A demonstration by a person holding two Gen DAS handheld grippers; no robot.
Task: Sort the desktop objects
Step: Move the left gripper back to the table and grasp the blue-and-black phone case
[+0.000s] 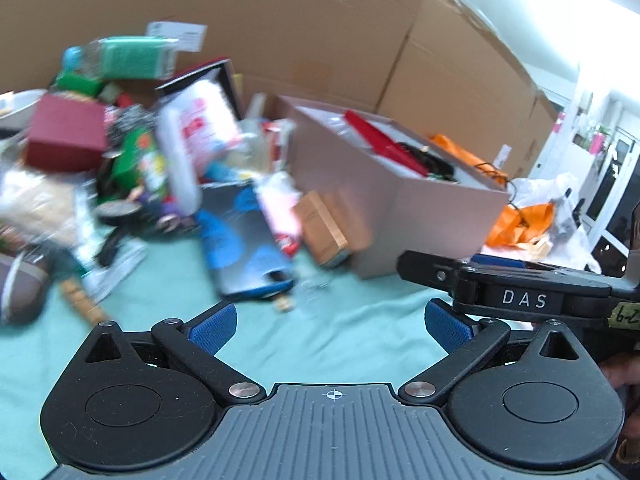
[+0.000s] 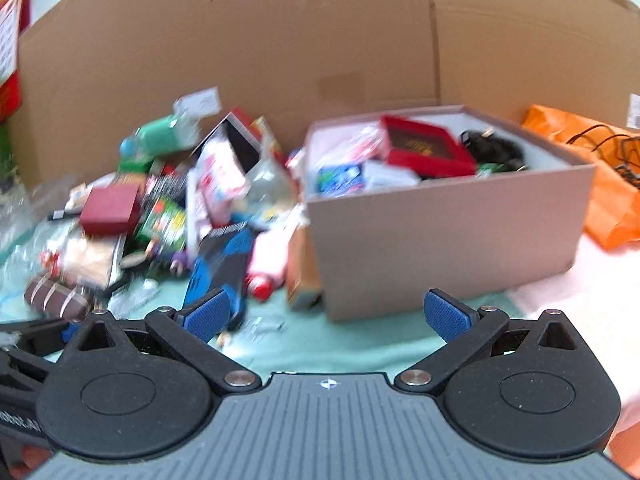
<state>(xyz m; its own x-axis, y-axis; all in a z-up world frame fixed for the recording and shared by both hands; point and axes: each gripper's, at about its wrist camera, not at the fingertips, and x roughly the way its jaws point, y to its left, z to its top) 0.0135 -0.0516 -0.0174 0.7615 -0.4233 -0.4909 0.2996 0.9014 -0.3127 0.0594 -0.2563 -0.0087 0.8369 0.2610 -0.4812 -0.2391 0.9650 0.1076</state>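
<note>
**Ahead of the open fingers: a blurred pile and a half-filled box**

Ahead of both grippers lies the pile (image 2: 168, 216) of loose things on the green cloth (image 1: 328, 320), with the box (image 2: 448, 220) just to its right. The left gripper (image 1: 327, 322) has its fingers spread wide with nothing between the blue pads (image 1: 212, 326). The right gripper (image 2: 326, 318) is likewise spread and empty. Both hang above bare cloth, short of the pile.

The box already holds a red case (image 2: 428, 146), dark cables (image 2: 496, 148) and some packets, so the sorting looks well underway, with much of the pile left. The step in hand seems to be choosing and reaching for the next piece.

Both views are smeared, so a steady pause before committing would help. The nearest pieces are the blue-and-grey pack (image 1: 244, 240), ahead and slightly left of the left fingers, and the small brown carton (image 1: 324, 228) touching the box wall. The pack lies flat and wide; gripping it across a short edge looks safer than spanning its face. The carton is likely rigid and would suit a squeeze across its narrow sides, though the fingers need room between it and the box.

The right gripper (image 1: 500, 288) shows just beside the left one's right finger, so the two should keep apart when either reaches. Things are stacked on one another, and pulling a low one may topple the rest.
</note>
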